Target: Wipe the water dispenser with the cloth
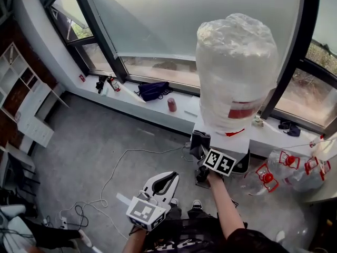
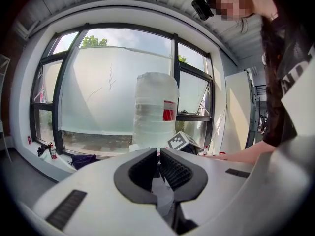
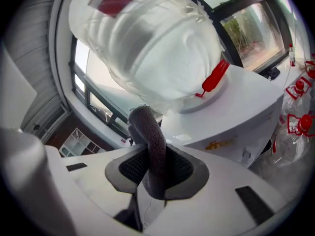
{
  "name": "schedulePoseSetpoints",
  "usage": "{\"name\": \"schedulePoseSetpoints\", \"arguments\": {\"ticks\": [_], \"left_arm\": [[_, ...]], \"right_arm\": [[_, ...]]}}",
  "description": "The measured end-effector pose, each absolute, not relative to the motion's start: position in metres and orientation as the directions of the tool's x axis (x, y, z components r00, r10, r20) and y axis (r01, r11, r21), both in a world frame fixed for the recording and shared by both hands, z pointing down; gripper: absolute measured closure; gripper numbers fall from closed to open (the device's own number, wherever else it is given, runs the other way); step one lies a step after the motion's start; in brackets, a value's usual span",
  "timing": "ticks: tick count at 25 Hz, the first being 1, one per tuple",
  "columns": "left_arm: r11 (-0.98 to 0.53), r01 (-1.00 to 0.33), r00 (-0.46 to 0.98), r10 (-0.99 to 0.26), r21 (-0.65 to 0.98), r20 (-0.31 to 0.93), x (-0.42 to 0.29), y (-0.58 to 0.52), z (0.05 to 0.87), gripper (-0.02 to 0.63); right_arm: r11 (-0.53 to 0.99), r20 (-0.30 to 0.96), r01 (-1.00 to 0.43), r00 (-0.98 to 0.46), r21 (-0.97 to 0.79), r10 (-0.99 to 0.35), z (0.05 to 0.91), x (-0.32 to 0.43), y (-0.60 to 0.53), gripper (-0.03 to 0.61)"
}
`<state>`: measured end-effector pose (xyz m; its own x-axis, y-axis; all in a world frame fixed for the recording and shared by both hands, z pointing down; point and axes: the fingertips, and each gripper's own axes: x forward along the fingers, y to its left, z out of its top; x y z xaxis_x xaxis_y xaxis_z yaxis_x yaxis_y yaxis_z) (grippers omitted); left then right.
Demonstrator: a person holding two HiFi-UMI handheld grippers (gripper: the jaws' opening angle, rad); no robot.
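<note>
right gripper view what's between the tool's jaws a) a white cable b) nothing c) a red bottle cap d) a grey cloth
d, the right tool is shut on a rolled grey cloth that sticks up from between its jaws toward the water dispenser.

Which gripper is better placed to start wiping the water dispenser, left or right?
Right. The right gripper is shut on the cloth beside the water dispenser; the left gripper is shut, empty, farther back.

Open floor point(image 1: 95, 141) left of the water dispenser point(image 1: 237, 143) is free, bar loose cables point(image 1: 79, 213). The big bottle point(image 1: 237, 67) crowds its top; empty bottles point(image 1: 295, 173) block its right; the window ledge point(image 1: 158, 112) stands behind.
</note>
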<state>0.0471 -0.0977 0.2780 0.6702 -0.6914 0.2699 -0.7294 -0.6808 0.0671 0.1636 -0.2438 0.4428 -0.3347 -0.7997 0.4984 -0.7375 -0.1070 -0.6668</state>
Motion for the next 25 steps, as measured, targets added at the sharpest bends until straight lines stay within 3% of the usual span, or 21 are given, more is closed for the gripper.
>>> {"name": "schedulePoseSetpoints", "arguments": {"ticks": [6, 14, 25], "left_arm": [[-0.744, -0.666, 0.726, -0.631, 0.053, 0.273, 0.052, -0.11, 0.274, 0.594], [-0.805, -0.591, 0.782, -0.553, 0.059, 0.286, 0.047, -0.121, 0.278, 0.594], [-0.844, -0.528, 0.823, -0.481, 0.094, 0.302, 0.058, -0.122, 0.283, 0.594]], "right_arm": [[-0.303, 0.557, -0.634, -0.245, -0.711, -0.794, 0.474, 0.181, -0.249, 0.474], [-0.398, 0.529, -0.51, -0.137, -0.763, -0.838, 0.478, 0.234, -0.23, 0.473], [-0.534, 0.58, -0.496, 0.072, -0.685, -0.811, 0.485, 0.348, -0.17, 0.472]]}}
